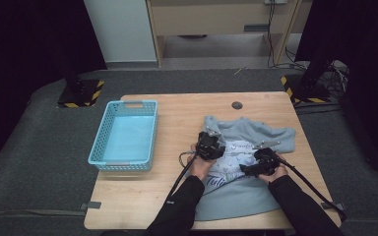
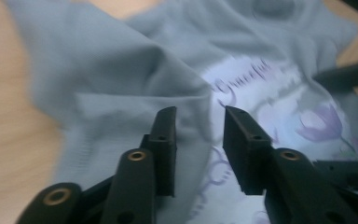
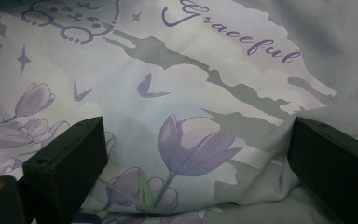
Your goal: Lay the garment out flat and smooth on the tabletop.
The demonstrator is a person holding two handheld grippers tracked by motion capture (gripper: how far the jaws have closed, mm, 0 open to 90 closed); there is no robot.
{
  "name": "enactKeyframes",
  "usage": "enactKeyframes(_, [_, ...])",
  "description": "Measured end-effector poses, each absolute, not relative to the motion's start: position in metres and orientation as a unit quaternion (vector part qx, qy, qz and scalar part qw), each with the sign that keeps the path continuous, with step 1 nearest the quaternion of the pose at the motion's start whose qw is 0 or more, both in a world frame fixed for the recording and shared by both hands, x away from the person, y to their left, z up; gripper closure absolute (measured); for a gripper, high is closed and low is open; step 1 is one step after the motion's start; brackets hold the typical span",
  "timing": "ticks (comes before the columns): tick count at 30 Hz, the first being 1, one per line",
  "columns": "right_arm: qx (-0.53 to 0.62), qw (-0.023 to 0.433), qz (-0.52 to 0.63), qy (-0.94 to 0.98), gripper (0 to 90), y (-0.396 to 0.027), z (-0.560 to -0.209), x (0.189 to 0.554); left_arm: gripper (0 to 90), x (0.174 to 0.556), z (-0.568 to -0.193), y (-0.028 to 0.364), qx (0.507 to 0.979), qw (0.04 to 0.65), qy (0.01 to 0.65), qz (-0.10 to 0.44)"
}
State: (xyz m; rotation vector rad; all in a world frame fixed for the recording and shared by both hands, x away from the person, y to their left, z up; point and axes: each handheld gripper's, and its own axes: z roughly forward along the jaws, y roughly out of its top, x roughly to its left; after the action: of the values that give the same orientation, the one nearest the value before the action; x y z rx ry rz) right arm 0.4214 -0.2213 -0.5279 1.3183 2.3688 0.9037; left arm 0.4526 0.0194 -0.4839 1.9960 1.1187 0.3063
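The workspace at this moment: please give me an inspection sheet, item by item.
Surface: wooden table, a round dark spot at its far edge.
Job's things: grey T-shirt with tulip print, spread at the right, one sleeve folded in.
Clutter: empty blue basket at the left.
Grippers: left gripper open, a cloth fold between its jaws; right gripper open wide over the print.
Cables: one black cable trails from each gripper.
Surroundings: dark floor mat, striped stand bases, wall cables.

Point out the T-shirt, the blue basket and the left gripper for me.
T-shirt (image 1: 236, 196): high view, plain lower hem area.
Blue basket (image 1: 98, 142): high view, left wall.
Left gripper (image 2: 199, 116): left gripper view, midway between its parted jaws.
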Motion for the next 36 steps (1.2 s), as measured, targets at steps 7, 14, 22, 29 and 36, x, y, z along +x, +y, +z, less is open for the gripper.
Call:
enactKeyframes(7, [0.457,0.142,0.312,0.82,4.6,-0.221,-0.528,0.422,49.6,0.468,-0.47,0.06,0.759,0.417,0.482,0.132])
enactKeyframes(14, [0.456,0.143,0.313,0.821,4.5,-0.22,-0.528,0.422,46.8,0.484,-0.487,0.061,0.766,0.413,0.478,0.122])
enactKeyframes(22, [0.456,0.143,0.312,0.821,4.5,-0.22,-0.528,0.422,49.4,0.494,-0.506,0.054,0.764,0.403,0.491,0.113])
enactKeyframes(29, [0.456,0.143,0.312,0.821,4.5,-0.22,-0.528,0.422,72.5,0.491,-0.506,0.047,0.771,0.396,0.484,0.123])
enactKeyframes(36, [0.455,0.143,0.312,0.821,4.5,-0.22,-0.528,0.422,84.5,0.487,-0.502,0.045,0.778,0.384,0.478,0.135])
